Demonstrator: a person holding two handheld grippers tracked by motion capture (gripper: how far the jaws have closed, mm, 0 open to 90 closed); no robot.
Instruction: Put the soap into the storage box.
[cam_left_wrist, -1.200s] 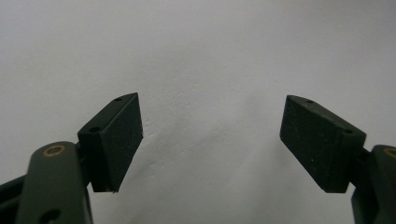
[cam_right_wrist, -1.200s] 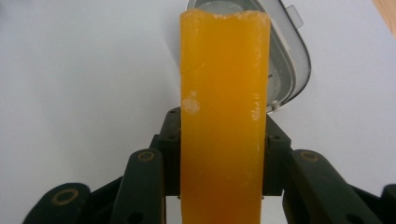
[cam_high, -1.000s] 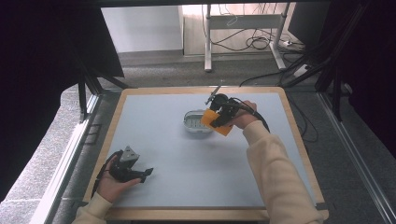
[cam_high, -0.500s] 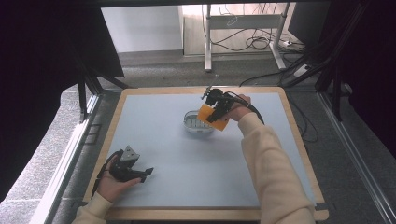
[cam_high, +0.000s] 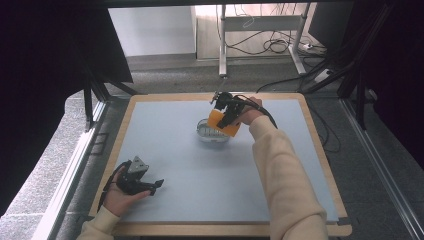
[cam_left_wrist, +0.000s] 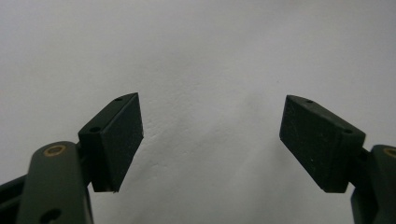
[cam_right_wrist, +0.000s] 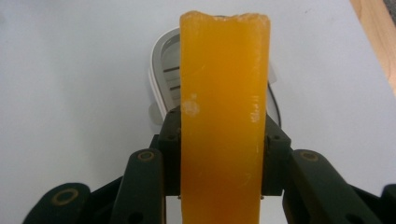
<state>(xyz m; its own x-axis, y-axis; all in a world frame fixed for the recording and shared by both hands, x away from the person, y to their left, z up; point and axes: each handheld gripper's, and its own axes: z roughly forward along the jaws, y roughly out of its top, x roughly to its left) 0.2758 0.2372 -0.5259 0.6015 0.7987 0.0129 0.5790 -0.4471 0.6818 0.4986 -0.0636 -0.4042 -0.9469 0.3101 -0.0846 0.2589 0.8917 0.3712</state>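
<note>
Only one orange block (cam_right_wrist: 223, 116), one soap dish (cam_high: 212, 132).

A purpose-built recording station in a lab or test room: a pale blue-grey worktop (cam_high: 200, 200) with a raw wooden rim sits inside a frame of black struts (cam_high: 92, 102), flanked by dark curtains (cam_high: 45, 75) that screen off both sides. Beyond the far edge, grey speckled carpet (cam_high: 165, 75) runs to a white wall panel (cam_high: 150, 30), where the metal legs of another bench (cam_high: 222, 45) stand over a tangle of black cables (cam_high: 270, 45) and a power strip (cam_high: 305, 46). Aluminium rails (cam_high: 65, 175) line the floor beside the worktop, and the fixed overhead view speaks of deliberate data capture rather than domestic life.
</note>
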